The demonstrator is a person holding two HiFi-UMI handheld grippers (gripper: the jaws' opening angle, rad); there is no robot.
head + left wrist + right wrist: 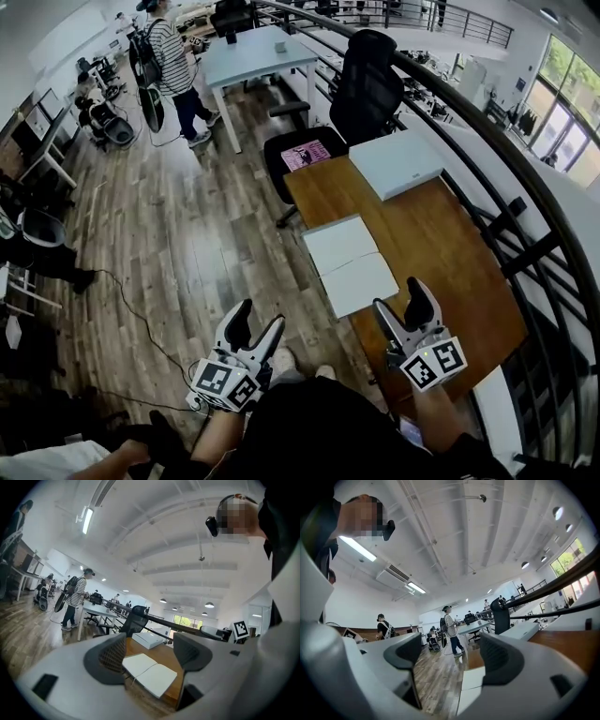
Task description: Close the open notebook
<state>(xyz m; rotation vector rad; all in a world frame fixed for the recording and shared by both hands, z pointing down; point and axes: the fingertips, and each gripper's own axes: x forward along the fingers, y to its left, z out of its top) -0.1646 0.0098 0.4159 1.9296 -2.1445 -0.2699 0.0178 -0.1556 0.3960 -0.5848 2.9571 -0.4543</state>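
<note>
Just short of the open notebook (352,262) on the desk (441,244), hovering with left gripper (260,319) and right gripper (398,298) spread wide, empty.

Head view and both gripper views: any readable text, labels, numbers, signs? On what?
No legible words or numbers in any view.
Pink item on the chair seat: dark print, too small to read.
Left marker cube, right marker cube: black-and-white square codes, no letters.
Open notebook: pages look blank.
</note>
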